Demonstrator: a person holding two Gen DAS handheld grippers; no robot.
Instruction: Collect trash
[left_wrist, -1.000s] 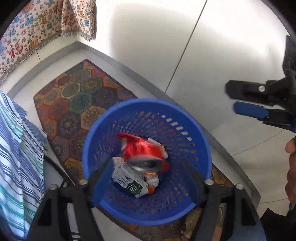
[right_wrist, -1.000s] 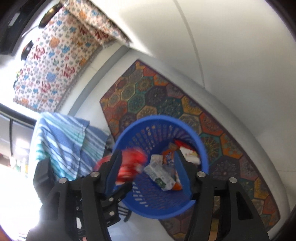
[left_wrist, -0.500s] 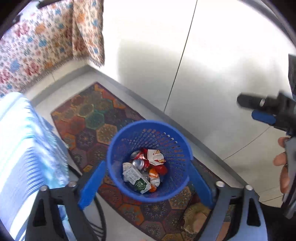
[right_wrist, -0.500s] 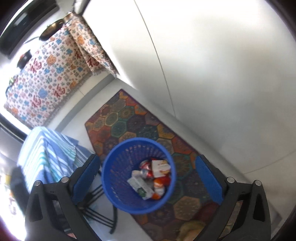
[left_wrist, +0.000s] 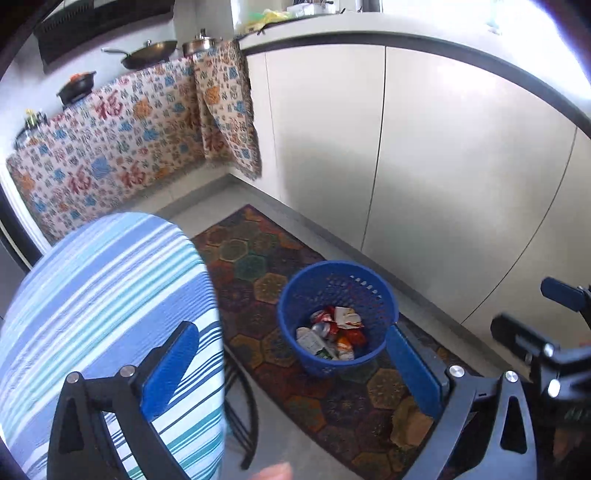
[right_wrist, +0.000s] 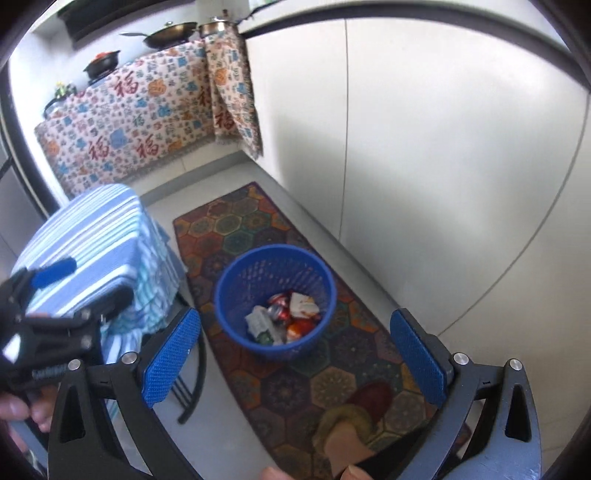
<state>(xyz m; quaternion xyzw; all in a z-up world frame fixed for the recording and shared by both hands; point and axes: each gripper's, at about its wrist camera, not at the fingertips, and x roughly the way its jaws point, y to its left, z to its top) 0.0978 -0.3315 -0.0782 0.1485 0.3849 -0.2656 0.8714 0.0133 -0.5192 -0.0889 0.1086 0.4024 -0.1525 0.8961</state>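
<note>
Trash (left_wrist: 330, 334) sits in blue basket (left_wrist: 295, 295); left gripper (left_wrist: 295, 363) jaws just widened, empty; right gripper (right_wrist: 295, 354) spread, empty. Striped tabletop (left_wrist: 92, 295) shows nothing left.

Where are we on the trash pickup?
Done: cans, cartons and wrappers sit inside the blue basket on the rug. In hand: nothing; left gripper and right gripper are open and empty. Left: no loose trash visible on the striped table.
</note>
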